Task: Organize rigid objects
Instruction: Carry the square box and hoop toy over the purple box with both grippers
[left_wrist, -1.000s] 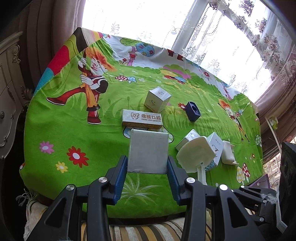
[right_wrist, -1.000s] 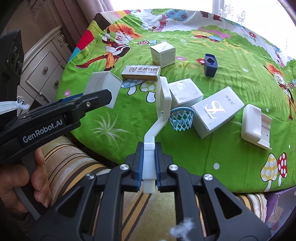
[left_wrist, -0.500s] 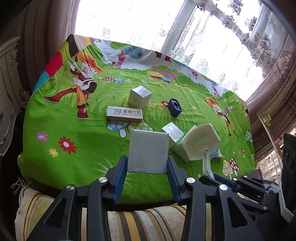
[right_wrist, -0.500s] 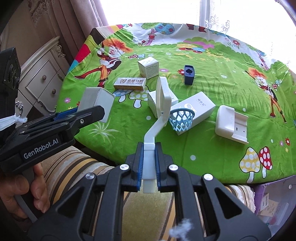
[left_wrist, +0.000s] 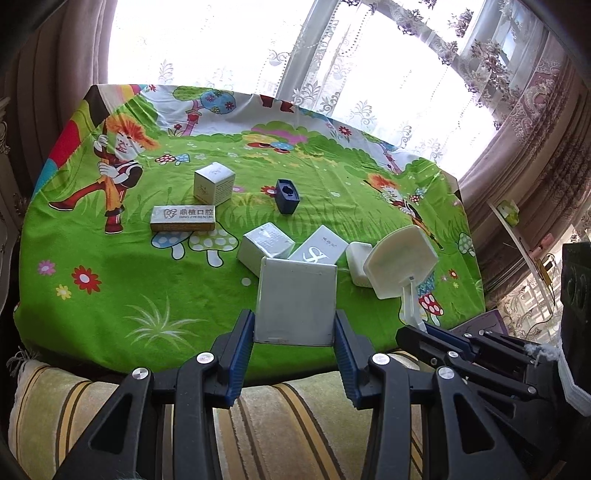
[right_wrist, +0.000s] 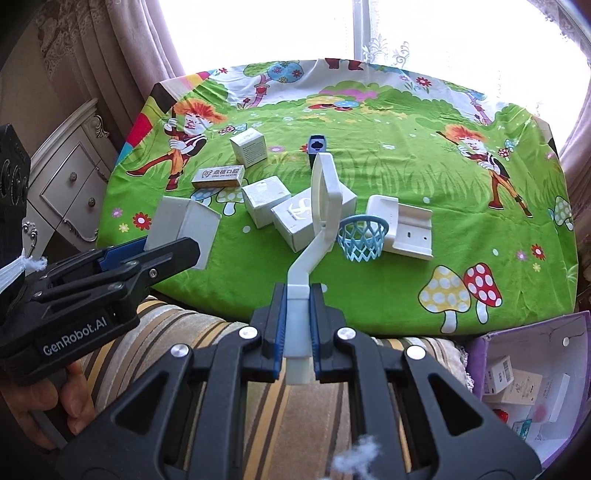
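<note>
**Two items lifted clear of the table, bound for the storage box**

The white box (left_wrist: 295, 301) sits clamped between the blue pads of the left gripper (left_wrist: 294, 334), jaws partly spread to its width, held in the air over the near edge of the table. The toy basketball hoop (right_wrist: 325, 206) is pinched by its white post in the right gripper (right_wrist: 297, 334), jaws all but closed on it, with backboard and blue net (right_wrist: 364, 236) out in front.

On the green cartoon tablecloth (right_wrist: 406, 288) remain several cartons, a navy holder (left_wrist: 287, 195) and a white bracket (right_wrist: 404, 227).

This looks like the carry step: both items picked, neither yet put away. The purple bin (right_wrist: 532, 373) at lower right, already holding small packages, is probably the destination, though only part of it shows. The next move calls for swinging each load over the bin and lowering before letting go, the hoop first since it is nearer.
</note>
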